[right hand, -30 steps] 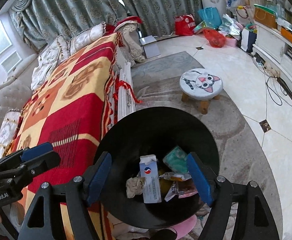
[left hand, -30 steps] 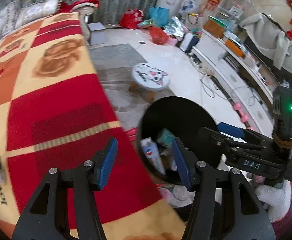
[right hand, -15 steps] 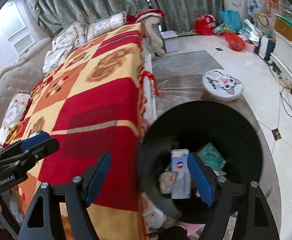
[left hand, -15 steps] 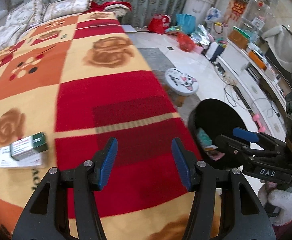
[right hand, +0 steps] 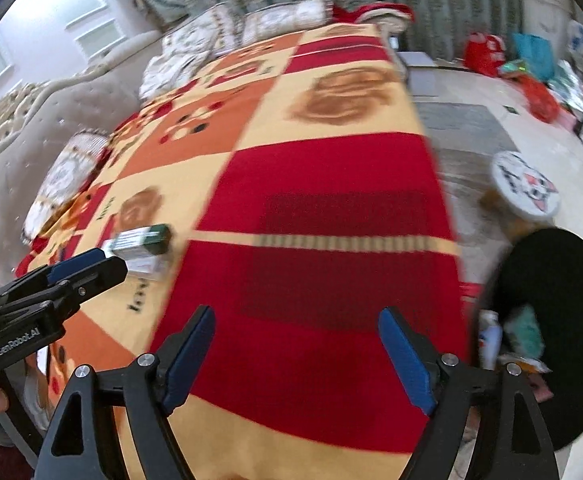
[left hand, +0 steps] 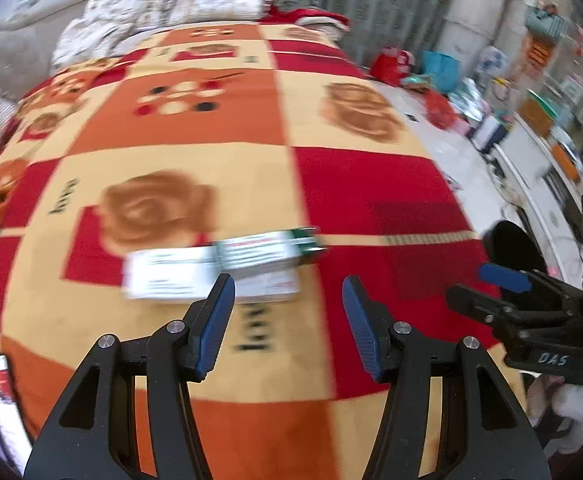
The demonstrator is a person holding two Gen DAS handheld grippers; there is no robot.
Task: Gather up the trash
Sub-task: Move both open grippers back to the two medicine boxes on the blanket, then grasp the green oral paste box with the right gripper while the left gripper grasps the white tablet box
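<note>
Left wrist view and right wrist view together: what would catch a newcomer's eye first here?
The red, orange and cream patterned blanket fills both views, spread over the bed. On it lie two stacked cardboard boxes, a green-and-white box atop a flatter white box, just ahead of the empty left gripper. At the bed's right edge stands a round black trash bin with litter inside, beside the right gripper, whose fingers are opening with nothing between them.

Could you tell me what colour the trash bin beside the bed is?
The trash bin is black, clearest in the right wrist view.
</note>
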